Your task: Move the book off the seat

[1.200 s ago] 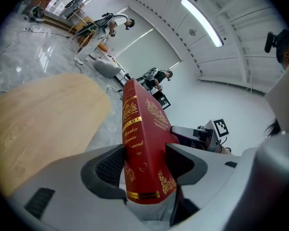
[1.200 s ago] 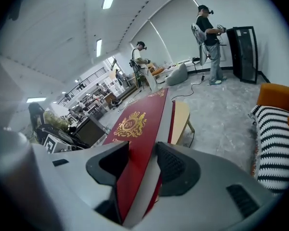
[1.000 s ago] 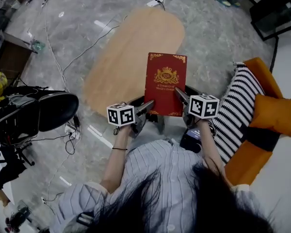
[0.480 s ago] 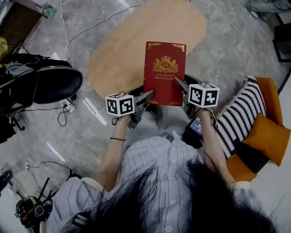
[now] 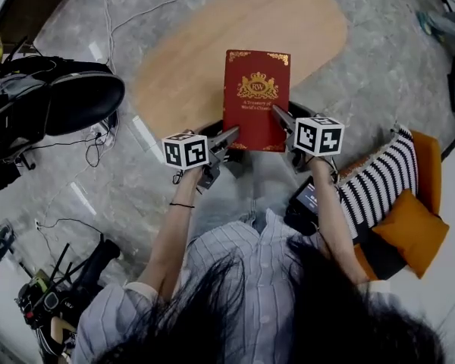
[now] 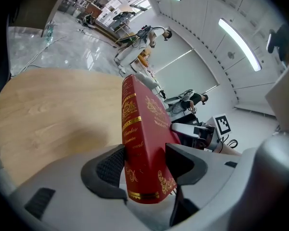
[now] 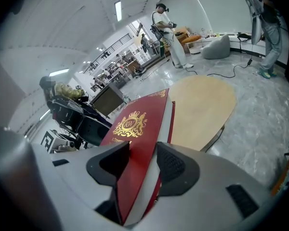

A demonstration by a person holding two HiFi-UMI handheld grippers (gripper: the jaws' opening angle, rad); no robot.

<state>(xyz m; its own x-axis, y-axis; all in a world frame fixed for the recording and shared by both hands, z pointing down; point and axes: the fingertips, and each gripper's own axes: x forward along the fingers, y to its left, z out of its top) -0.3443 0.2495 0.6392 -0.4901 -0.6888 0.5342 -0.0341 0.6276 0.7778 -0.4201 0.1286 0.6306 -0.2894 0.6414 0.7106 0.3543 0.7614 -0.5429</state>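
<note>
Red book (image 5: pixel 256 99), clamped at its lower corners between the jaws of our left gripper (image 5: pixel 229 135) and right gripper (image 5: pixel 280 115), has moved further from the seat (image 5: pixel 413 230), over the counter's (image 5: pixel 197 59) near edge; set-down looks next.

Arms forward, left gripper (image 5: pixel 229 136) and right gripper (image 5: pixel 278 115) angled down, jaws clamped.

bright, even light falls from long ceiling strips (image 6: pixel 237 43), glinting off the polished marble floor (image 5: pixel 409 59), while both gripper views bulge fisheye-round with black corners and the nearest surfaces go soft.
</note>
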